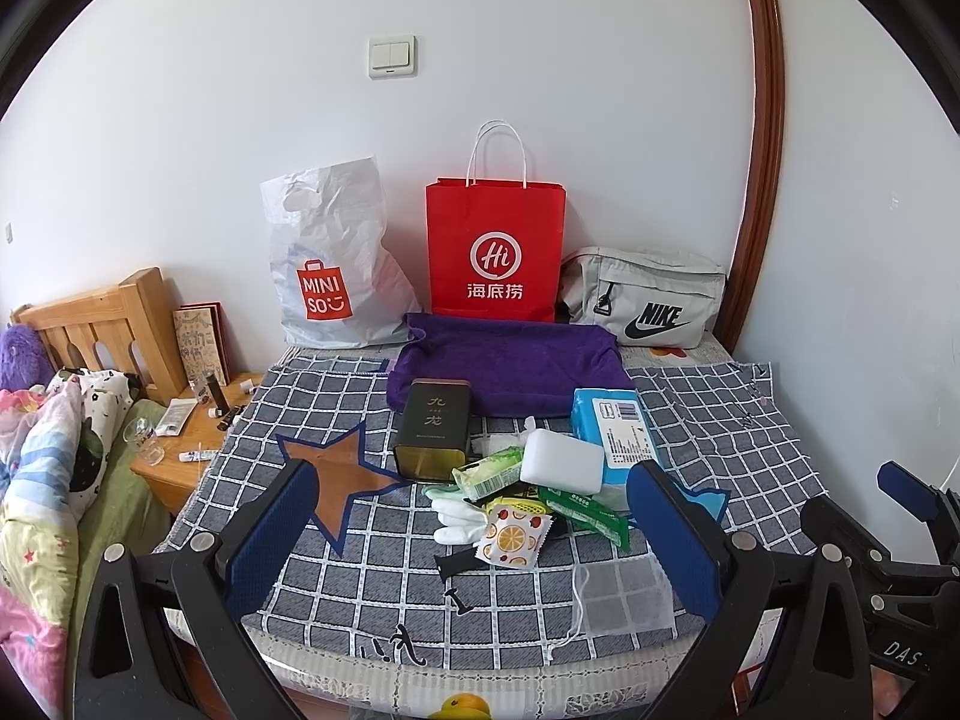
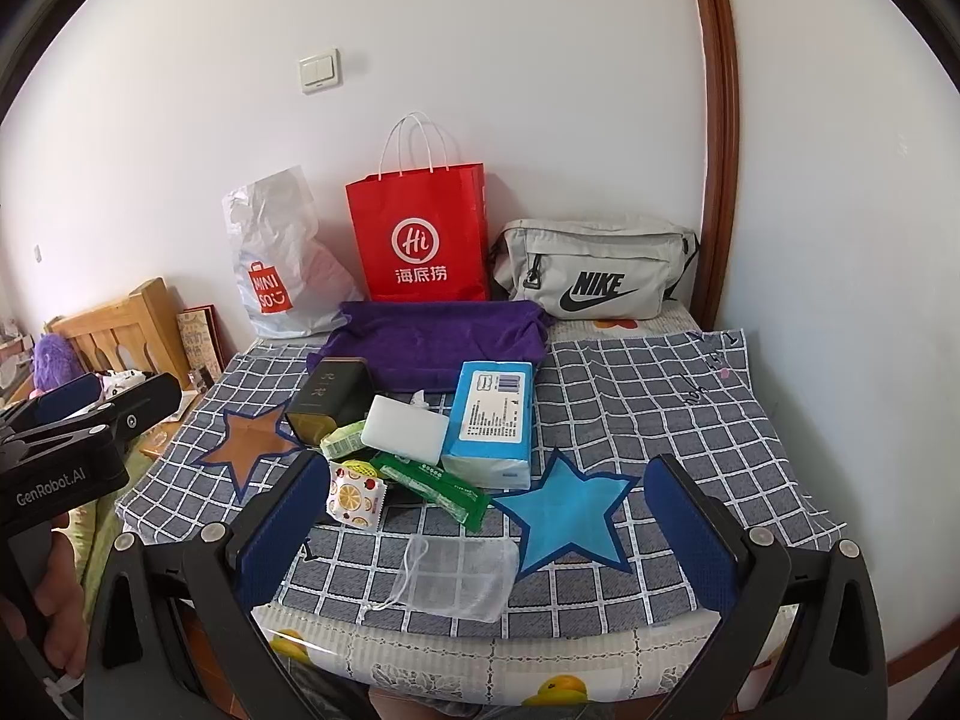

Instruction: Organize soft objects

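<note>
- Soft objects lie heaped in the middle of the blue-grey checked cloth (image 2: 660, 396): a white foam sponge block (image 2: 405, 427), a blue plastic tissue pack (image 2: 492, 420), a green wipes sachet (image 2: 438, 486), a fruit-printed paper packet (image 2: 354, 495) and white fabric gloves (image 1: 459, 516), piled one on another as if tipped out for sorting.
- A dark rectangular tea tin (image 1: 433, 429) lies on its side, touching the left edge of the heap; being hard, it likely does not belong with the rest.
- A translucent white mesh drawstring pouch (image 2: 459, 579) lies flat and apart, nearest the cameras, probably set out as a container.
- A folded purple towel (image 1: 504, 369) lies behind the heap, in front of three bags propped against the wall: a white plastic shopping bag (image 1: 336, 264), an upright red paper carrier bag (image 1: 495, 252) and a grey fabric waist bag (image 1: 645, 294).
- The left gripper (image 1: 474, 546) hovers above the cloth facing the heap, fingers spread wide and holding nothing.
- The right gripper (image 2: 486, 540) hovers likewise, wide apart and empty, with the mesh pouch between its fingers in view.
- Judging by this, sorting has not begun; the pouch looks the likeliest first pick.
</note>
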`<state>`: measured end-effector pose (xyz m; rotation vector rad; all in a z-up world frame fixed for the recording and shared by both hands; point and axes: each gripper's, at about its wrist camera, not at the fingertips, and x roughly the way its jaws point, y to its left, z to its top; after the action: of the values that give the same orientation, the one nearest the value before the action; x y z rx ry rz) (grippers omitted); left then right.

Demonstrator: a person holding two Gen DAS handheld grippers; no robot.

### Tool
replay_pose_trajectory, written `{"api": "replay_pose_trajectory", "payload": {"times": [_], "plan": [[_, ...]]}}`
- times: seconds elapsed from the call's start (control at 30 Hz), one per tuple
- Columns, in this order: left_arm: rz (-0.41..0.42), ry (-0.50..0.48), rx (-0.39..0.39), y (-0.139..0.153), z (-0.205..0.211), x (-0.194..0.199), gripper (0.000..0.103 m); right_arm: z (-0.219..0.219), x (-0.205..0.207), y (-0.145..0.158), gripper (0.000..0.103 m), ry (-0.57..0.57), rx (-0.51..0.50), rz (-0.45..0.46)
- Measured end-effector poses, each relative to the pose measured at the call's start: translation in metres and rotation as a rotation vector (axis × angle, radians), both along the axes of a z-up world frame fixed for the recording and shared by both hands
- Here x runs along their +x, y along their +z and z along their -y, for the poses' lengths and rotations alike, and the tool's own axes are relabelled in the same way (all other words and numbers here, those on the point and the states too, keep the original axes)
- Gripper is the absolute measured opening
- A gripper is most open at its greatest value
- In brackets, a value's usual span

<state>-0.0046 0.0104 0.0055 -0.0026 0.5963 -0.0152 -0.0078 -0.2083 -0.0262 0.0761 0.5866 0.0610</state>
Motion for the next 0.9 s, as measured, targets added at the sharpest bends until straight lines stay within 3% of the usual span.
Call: {"api": "replay_pose_trajectory", "payload": {"times": [0.47, 0.9], "plan": [[-0.021, 0.005, 0.004, -0.007, -0.006, 0.005, 0.103, 0.002, 0.003, -0.006, 0.103, 0.014, -0.011, -0.002], [-0.157, 0.049, -0.015, -0.07, -0.022, 0.056, 0.099, 0.005, 0.045, -0.089, 0.103, 0.071, 0.011, -0.149]]}}
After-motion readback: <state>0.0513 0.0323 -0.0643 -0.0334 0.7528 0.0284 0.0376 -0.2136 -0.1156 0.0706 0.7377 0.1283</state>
